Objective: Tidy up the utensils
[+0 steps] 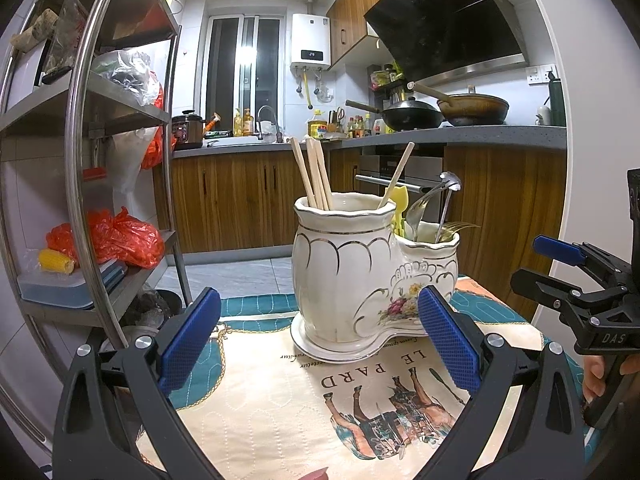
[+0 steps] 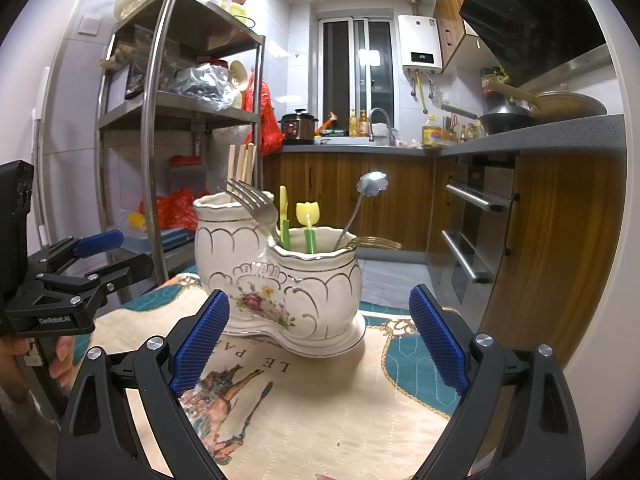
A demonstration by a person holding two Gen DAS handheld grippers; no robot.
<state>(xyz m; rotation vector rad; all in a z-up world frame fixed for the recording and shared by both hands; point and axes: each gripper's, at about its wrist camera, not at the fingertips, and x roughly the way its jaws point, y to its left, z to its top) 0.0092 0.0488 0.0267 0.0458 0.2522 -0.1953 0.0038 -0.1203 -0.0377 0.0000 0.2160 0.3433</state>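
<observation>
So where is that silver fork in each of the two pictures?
Left wrist view: the fork leans in the holder's lower pocket, right of centre, partly hidden behind the tall pocket.
Right wrist view: the fork is left of centre, tines up, crossing the tall pocket.
Shared landmark: the white ceramic holder.

The kitchen is lit by a bright lamp up high, and its white glow bounces off the dark window (image 1: 243, 54). Both pictures are clear and sharp in the middle. The edges bend a lot, so the metal shelf (image 1: 80, 152) curves like a bow, and the corners go black. The white holder (image 2: 280, 276) shines a little and drops a soft shadow on the cloth (image 2: 320, 408). A bright spot glints on the flower spoon (image 2: 373, 182)
</observation>
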